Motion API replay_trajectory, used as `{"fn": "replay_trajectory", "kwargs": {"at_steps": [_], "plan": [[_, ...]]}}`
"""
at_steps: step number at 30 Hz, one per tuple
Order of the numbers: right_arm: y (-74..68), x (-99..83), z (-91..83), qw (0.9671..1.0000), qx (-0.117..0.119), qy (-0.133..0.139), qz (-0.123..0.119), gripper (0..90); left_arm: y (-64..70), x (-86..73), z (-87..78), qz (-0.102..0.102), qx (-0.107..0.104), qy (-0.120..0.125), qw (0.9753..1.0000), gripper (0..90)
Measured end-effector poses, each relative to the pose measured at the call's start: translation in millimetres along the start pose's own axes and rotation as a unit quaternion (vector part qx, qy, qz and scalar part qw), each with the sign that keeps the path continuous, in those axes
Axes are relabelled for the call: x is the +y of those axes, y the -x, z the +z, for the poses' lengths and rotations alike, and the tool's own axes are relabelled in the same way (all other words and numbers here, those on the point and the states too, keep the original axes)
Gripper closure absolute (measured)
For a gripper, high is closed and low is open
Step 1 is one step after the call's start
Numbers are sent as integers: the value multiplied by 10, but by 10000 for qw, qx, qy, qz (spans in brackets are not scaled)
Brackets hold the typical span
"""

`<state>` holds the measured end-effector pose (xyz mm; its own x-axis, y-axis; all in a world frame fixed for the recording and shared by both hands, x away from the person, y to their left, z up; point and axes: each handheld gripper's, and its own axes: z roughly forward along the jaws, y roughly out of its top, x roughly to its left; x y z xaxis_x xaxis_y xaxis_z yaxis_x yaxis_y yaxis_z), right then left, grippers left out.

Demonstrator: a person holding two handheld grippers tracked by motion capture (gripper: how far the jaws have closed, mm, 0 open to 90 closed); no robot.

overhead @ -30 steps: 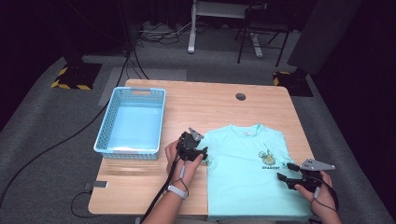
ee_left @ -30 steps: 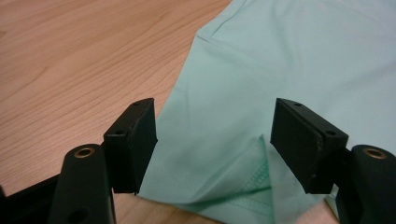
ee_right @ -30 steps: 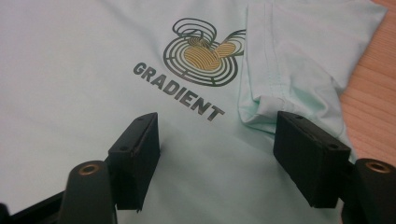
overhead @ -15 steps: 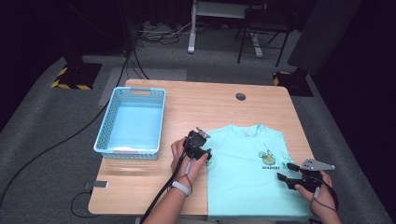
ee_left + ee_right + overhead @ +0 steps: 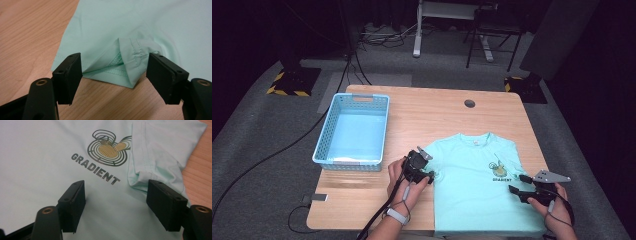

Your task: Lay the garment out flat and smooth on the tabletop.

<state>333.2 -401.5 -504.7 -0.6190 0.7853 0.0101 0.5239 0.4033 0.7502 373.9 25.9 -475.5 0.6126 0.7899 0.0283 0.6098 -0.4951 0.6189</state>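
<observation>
A mint-green T-shirt [image 5: 477, 185] lies flat on the wooden table [image 5: 432, 115], its chest print reading GRADIENT [image 5: 95, 168]. My left gripper [image 5: 428, 172] is open at the shirt's left sleeve. In the left gripper view the sleeve's folded hem corner [image 5: 122, 72] lies between the two spread jaws, untouched. My right gripper [image 5: 516, 190] is open low over the shirt's right side. In the right gripper view the right sleeve [image 5: 155, 157] is folded inward onto the body beside the print.
A light blue plastic basket [image 5: 353, 131] stands on the table's left half. A round cable hole [image 5: 469, 103] sits near the far edge. Black cables trail from both grippers off the near edge. Chair legs and floor cables lie beyond the table.
My left gripper has moved right, from the bare wood onto the edge of the shirt's left sleeve. The right gripper has stayed where it was.
</observation>
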Motion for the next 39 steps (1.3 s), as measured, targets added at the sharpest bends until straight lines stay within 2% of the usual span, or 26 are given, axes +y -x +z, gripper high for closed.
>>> {"fn": "replay_trajectory", "kwargs": {"at_steps": [2, 4, 5, 7, 8, 10, 12, 14, 15, 17, 18, 20, 25, 27, 28, 29, 31, 33, 36, 37, 39], "plan": [[0, 0, 0, 10000, 1, -1, 1, 318, -24, 20, -38, -70, 82, 206, 9997, 287], [0, 0, 0, 10000, 0, -1, 0, 318, -61, 56, -50, -223, 121, 383, 9989, 281], [0, 0, 0, 10000, 0, 0, -1, 318, -76, 73, -52, -288, 82, 438, 9986, 279], [0, 0, 0, 10000, 0, 0, -1, 318, -82, 94, -51, -297, -233, 511, 9980, 316], [0, 0, 0, 10000, 1, -1, 3, 318, -71, 97, -49, -229, -422, 508, 9976, 379], [1, 0, 0, 10000, 3, 0, 6, 318, -26, 91, -29, -63, -584, 378, 9976, 504], [1, 0, -1, 10000, 6, -2, 14, 318, -4, 71, 16, 9, -563, 229, 9982, 531], [2, 0, -1, 10000, 8, 0, 5, 318, -12, 44, 49, -32, -612, 163, 9980, 559], [1, 0, 0, 10000, 5, 2, 4, 318, -14, 30, 50, -72, -668, 181, 9976, 616], [1, 0, 0, 10000, 4, 1, 0, 318, -3, 3, 9, -53, -685, 329, 9971, 814], [1, 0, 0, 10000, 5, 0, 4, 318, 7, -2, -26, -36, -685, 385, 9969, 872], [1, 0, 0, 10000, 5, 1, 4, 318, 30, -8, -98, -45, -709, 439, 9965, 899], [1, 0, 0, 10000, 3, -1, -1, 317, 79, -48, -270, -3, -768, 671, 9948, 900], [1, 0, 0, 10000, 2, -1, -1, 318, 99, -76, -288, 54, -973, 562, 9936, 887], [1, 0, 0, 10000, 3, 0, 1, 318, 106, -91, -285, 45, -1028, 495, 9935, 850], [1, 0, 0, 10000, 4, 0, 2, 318, 111, -112, -272, 60, -1159, 326, 9927, 819], [1, 0, 0, 10000, 3, 0, 4, 318, 98, -156, -271, 56, -1286, 274, 9913, 781], [1, 0, 0, 10000, 3, 1, 4, 317, 62, -165, -293, -28, -1158, 396, 9925, 752], [1, 0, 0, 10000, 2, 1, 4, 318, -41, -113, -304, -372, -801, 757, 9932, 594], [1, 0, 0, 10000, 1, 1, 0, 317, -81, -85, -282, -462, -742, 819, 9928, 602], [1, 0, 1, 10000, 0, 1, 1, 318, -146, -35, -217, -545, -466, 875, 9936, 592]]}}
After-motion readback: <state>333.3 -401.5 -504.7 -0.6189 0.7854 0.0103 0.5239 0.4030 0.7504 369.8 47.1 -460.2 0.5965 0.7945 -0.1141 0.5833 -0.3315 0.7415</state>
